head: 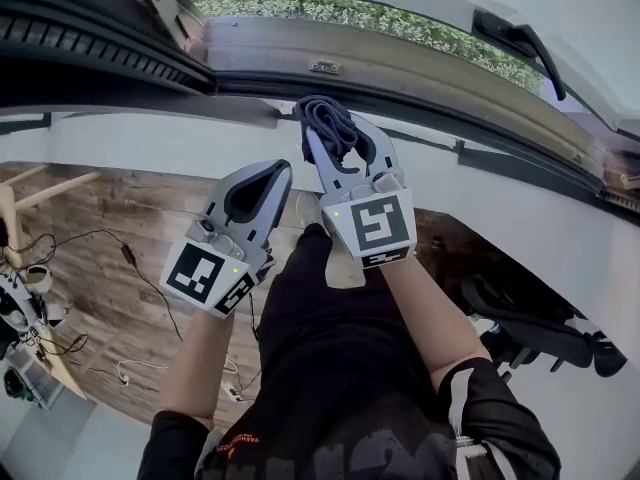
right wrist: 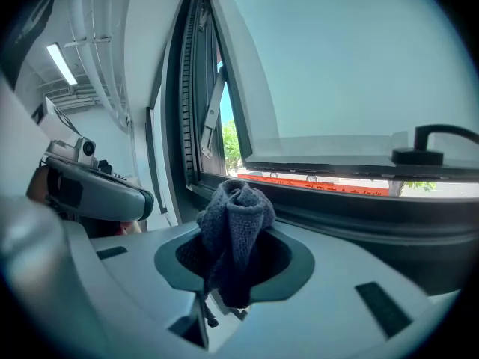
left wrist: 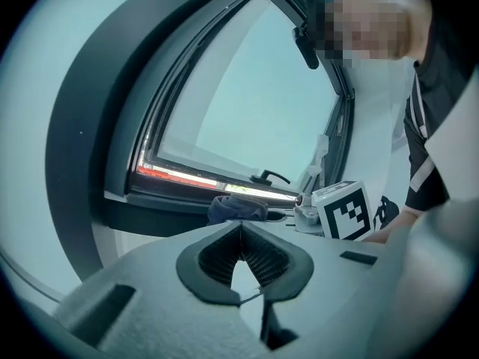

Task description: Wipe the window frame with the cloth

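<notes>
A dark blue-grey cloth [head: 325, 126] is bunched between the jaws of my right gripper [head: 336, 136], which is shut on it. The cloth [right wrist: 235, 219] stands up out of the jaws and hides the tips. It is held just below the dark lower window frame [head: 400, 76], close to it; contact cannot be told. My left gripper [head: 274, 171] is beside and slightly lower, shut with nothing in it. In the left gripper view its pads meet at the tip [left wrist: 241, 227], and the cloth [left wrist: 235, 207] shows beyond, before the frame [left wrist: 187, 189].
The window sash is swung open, with a black handle [head: 520, 40] at the upper right. A white wall runs under the sill. Below are a wooden floor with cables [head: 110, 268], a black office chair [head: 545, 336] at right, and the person's legs.
</notes>
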